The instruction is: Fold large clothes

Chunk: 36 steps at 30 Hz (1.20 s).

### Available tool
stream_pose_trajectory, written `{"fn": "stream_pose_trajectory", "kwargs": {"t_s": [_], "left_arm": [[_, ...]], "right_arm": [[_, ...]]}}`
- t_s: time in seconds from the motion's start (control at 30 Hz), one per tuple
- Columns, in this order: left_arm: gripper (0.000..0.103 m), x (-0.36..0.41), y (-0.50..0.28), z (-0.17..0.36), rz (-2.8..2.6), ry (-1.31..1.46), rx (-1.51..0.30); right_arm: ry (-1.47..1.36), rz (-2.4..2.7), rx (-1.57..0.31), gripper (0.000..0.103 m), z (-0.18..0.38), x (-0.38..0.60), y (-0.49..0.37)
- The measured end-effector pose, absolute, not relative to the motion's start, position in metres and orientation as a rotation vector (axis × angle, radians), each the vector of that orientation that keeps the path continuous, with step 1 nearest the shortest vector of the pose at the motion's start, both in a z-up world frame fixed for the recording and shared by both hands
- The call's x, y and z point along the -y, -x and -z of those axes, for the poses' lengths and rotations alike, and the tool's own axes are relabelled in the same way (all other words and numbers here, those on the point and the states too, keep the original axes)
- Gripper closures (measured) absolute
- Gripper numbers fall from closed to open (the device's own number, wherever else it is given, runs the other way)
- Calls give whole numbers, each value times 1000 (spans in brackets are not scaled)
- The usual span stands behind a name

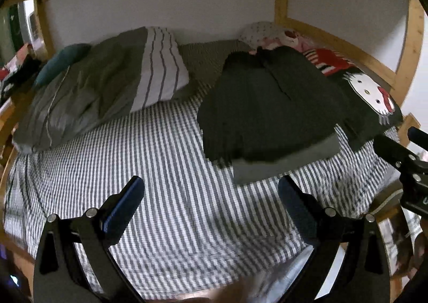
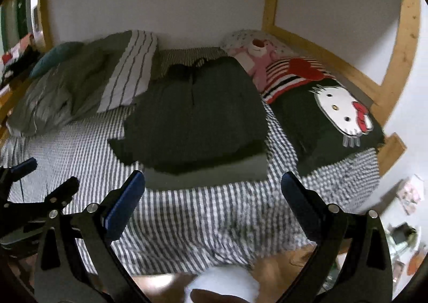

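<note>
A dark green-black garment (image 1: 270, 113) lies folded flat on the striped bed sheet (image 1: 149, 169), with a grey band (image 1: 283, 166) showing along its near edge. It also shows in the right wrist view (image 2: 198, 113). My left gripper (image 1: 211, 190) is open and empty, held above the sheet in front of the garment's near left corner. My right gripper (image 2: 212, 185) is open and empty, just in front of the grey band (image 2: 206, 172). The right gripper also shows at the right edge of the left wrist view (image 1: 401, 158).
A grey duvet with a striped pillow (image 1: 101, 89) lies at the back left. A Hello Kitty cushion (image 2: 334, 115) and a pink plush (image 2: 256, 59) lie at the back right. A wooden bed frame (image 2: 401, 62) and white wall surround the bed. Floor clutter (image 2: 404, 233) sits right.
</note>
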<state>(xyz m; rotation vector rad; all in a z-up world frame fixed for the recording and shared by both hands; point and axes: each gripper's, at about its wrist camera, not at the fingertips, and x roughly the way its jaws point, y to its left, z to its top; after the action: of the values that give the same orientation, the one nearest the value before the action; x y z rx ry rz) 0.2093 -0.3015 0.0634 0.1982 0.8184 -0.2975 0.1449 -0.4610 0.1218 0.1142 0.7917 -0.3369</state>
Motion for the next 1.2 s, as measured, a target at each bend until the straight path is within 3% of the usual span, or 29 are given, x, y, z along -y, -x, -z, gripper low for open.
{"fn": "stream_pose_trajectory", "kwargs": {"t_s": [0.53, 1.2], "left_arm": [[5, 282, -81, -60, 319, -213, -848], [5, 303, -19, -60, 328, -233, -859]], "right_arm": [[-53, 273, -821, 3, -125, 417, -9], [-34, 252, -798, 3, -132, 430, 58]]}}
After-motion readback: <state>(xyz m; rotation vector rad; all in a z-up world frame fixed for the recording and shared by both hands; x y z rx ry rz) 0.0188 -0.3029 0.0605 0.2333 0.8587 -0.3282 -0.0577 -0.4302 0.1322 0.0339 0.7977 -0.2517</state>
